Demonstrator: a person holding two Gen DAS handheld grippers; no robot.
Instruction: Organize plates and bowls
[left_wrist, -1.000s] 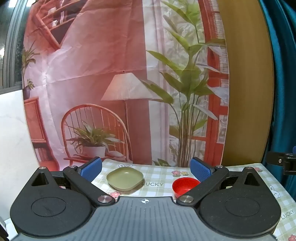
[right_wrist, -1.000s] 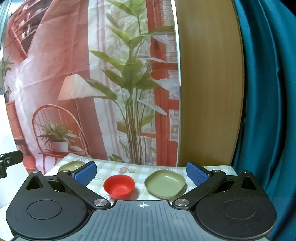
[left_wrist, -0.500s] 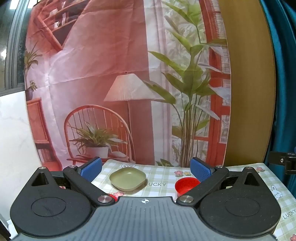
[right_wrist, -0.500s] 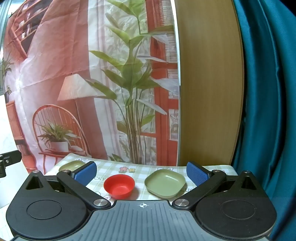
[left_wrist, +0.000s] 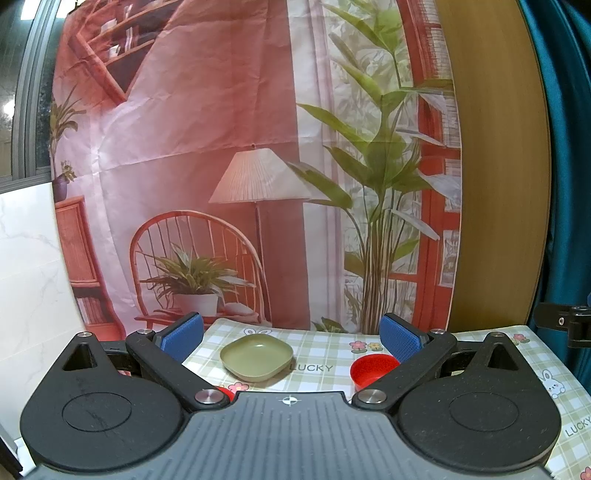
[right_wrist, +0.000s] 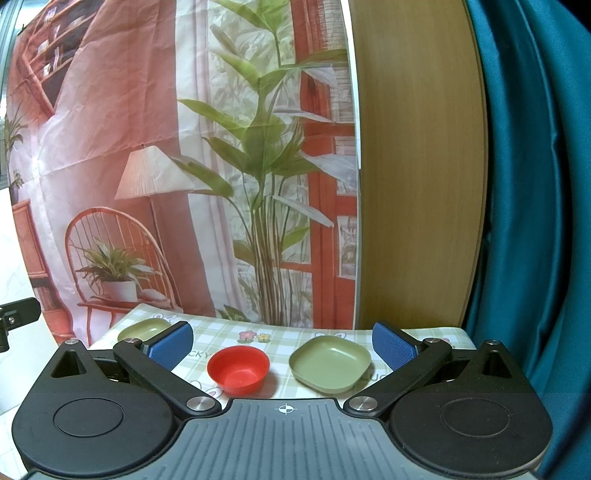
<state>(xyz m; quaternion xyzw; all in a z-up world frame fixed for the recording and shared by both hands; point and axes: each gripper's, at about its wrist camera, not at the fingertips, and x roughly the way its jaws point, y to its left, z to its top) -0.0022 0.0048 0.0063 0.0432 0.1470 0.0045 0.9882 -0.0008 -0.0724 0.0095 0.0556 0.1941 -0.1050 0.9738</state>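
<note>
In the left wrist view a square olive-green plate (left_wrist: 256, 357) lies on the checked tablecloth (left_wrist: 325, 347), just ahead of my open left gripper (left_wrist: 291, 334). A red bowl (left_wrist: 371, 369) sits partly behind its right finger, and a sliver of another red item (left_wrist: 225, 392) peeks out under the left finger. In the right wrist view my right gripper (right_wrist: 282, 341) stands open and empty above a red bowl (right_wrist: 238, 371) and a second olive-green plate (right_wrist: 330, 363). The first green plate (right_wrist: 142, 329) shows at the far left.
A printed backdrop (left_wrist: 258, 166) of a room hangs behind the table. A wooden panel (right_wrist: 417, 166) and a teal curtain (right_wrist: 535, 184) stand at the right. A white marble-look wall (left_wrist: 29, 277) is at the left. The other gripper's black edge (left_wrist: 561, 321) shows at the right.
The left gripper has shifted slightly left and back, so the green plate and red bowl sit further right in its view. The right gripper has held nearly still.
</note>
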